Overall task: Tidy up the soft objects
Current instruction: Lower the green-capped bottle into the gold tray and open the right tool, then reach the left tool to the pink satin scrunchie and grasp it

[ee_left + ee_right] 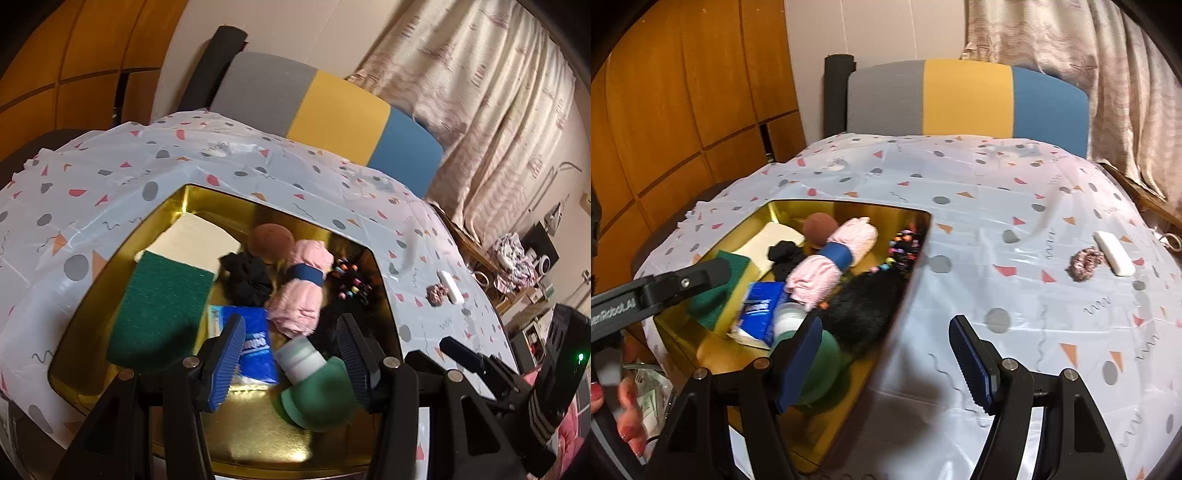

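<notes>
Left wrist view: the left tool [291, 354] hangs over the near end of the gold tin [122, 243], its jaws apart and gripping nothing. Below them lie a blue tissue pack [258, 332] and a green soft bottle [314, 391] with a pale cap. Further in sit a green scouring pad [162, 306] on a cream sponge [192, 240], a black scrunchie [245, 275], a brown puff [267, 238], a pink cloth roll [303, 291] bound by a blue band, and small coloured hair ties [351, 282] by the right wall. The tin rests on the patterned cloth of the worktop [110, 177]. Out on the cloth, well apart from the tin, a pinkish scrunchie [436, 295] lies touching a white bar [450, 288]. The right tool [465, 354] shows at the right edge

Right wrist view: the right tool [886, 362] has its jaws apart with nothing clamped; they straddle the tin's right wall, the left finger [799, 363] over the green bottle, the right finger [971, 365] over bare cloth. A black furry piece [864, 314] lies in the tin beside that wall. The pinkish scrunchie [1086, 264] stays out on the cloth to the right. A hand [626, 417] with red nails shows at the lower left
</notes>
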The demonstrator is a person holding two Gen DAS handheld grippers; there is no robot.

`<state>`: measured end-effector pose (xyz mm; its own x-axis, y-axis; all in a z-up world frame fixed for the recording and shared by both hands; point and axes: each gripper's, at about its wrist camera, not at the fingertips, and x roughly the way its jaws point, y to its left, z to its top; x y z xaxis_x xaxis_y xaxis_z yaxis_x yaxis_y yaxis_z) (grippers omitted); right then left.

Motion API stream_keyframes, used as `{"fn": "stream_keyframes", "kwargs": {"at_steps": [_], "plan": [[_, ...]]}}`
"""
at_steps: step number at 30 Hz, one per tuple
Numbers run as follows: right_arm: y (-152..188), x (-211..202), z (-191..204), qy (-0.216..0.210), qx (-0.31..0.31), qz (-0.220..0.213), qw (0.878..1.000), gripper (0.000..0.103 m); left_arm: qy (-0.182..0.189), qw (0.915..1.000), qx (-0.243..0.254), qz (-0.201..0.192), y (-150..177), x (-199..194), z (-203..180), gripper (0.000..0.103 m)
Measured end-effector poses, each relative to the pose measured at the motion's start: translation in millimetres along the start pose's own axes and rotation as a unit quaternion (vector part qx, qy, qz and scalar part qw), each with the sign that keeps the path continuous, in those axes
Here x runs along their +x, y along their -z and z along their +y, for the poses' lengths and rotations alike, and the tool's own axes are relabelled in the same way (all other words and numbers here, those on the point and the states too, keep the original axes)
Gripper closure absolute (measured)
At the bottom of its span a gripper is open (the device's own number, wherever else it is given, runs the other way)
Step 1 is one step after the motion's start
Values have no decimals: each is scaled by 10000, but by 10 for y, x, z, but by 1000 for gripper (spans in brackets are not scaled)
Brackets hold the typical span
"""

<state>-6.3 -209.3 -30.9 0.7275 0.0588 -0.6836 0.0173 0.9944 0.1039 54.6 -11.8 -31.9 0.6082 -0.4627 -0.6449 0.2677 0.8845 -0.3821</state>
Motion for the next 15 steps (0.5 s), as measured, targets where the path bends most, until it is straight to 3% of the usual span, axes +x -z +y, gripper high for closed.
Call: {"fn": "stream_keyframes", "kwargs": {"at_steps": [15], "plan": [[95,-73,-720,599,442,-26,9972,29,407,9976,456,330,242,87,-516,51]]}}
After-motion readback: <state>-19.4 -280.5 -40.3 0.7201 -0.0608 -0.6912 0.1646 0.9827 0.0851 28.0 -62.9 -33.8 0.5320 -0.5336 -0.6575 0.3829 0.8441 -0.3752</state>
